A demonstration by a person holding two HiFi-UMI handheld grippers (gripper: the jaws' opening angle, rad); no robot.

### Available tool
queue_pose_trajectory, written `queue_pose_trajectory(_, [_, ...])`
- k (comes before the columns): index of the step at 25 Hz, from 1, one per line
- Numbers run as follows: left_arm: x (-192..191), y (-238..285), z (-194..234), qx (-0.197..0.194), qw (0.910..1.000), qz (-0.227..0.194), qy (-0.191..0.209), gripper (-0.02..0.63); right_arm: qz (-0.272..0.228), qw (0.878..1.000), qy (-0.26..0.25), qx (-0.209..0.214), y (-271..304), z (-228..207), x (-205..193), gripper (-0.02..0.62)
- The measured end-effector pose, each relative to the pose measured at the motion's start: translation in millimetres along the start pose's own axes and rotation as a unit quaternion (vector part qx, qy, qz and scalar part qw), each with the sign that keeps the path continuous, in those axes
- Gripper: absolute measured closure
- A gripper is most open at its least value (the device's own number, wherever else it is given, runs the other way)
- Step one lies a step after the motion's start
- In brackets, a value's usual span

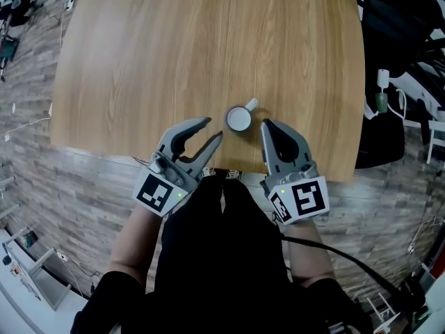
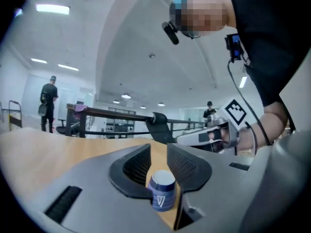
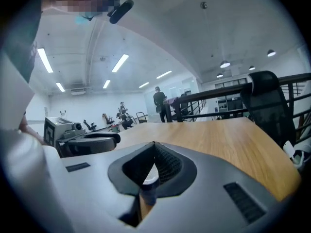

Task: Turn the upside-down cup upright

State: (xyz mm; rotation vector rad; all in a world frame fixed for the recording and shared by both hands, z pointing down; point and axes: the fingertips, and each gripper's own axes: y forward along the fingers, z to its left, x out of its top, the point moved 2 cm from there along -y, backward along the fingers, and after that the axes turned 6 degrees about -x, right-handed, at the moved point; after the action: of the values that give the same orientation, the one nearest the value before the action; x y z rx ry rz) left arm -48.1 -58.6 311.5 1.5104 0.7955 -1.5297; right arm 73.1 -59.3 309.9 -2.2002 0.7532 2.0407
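Wooden surface [image 1: 174,47] carries a single small cup [image 1: 239,117], which stands near the edge closest to the person, at about 12 o'clock from their body and just between the tips of the two grippers. A white disc faces up on the cup, and its handle sticks out toward 1 o'clock. In the left gripper view the cup [image 2: 162,191] is blue with a pale mark on its side, and its white top looks closed over, as a base would, so it seems to stand mouth down. The left gripper [image 1: 213,129] sits at about 8 o'clock from the cup, near it but not touching. Its fingers [image 2: 138,166] are a narrow gap apart with nothing between the pads, and the cup shows only through the opening low down behind them. The right gripper [image 1: 265,124] lies at about 4 o'clock from the cup, just beside it. Its fingers [image 3: 167,164] are pressed together at the tips and hold nothing, and the cup again shows only through the gap beneath them. Both grippers point roughly toward 12 o'clock across the surface, each with its marker cube at the back, close to the person's black clothing [image 1: 215,256].
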Motion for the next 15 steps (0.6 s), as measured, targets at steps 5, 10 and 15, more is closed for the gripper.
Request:
queue_pose_trajectory(5, [50,-14,-22,0.082,0.9960,-0.026,-0.023,0.598,-0.049,0.998,-0.045,-0.025,-20,42,57,0.581])
queue_pose_trajectory(10, [101,-30,-53,0.114,0.9929,-0.031,-0.014,0.598,-0.065,0.994,-0.078,-0.028,-55,80,105,0.581])
queue_pose_trajectory(15, [151,-43,-75,0.122,0.9915,-0.043,0.012,0.598,-0.087,0.991,-0.095,-0.035,-83,100,144,0.581])
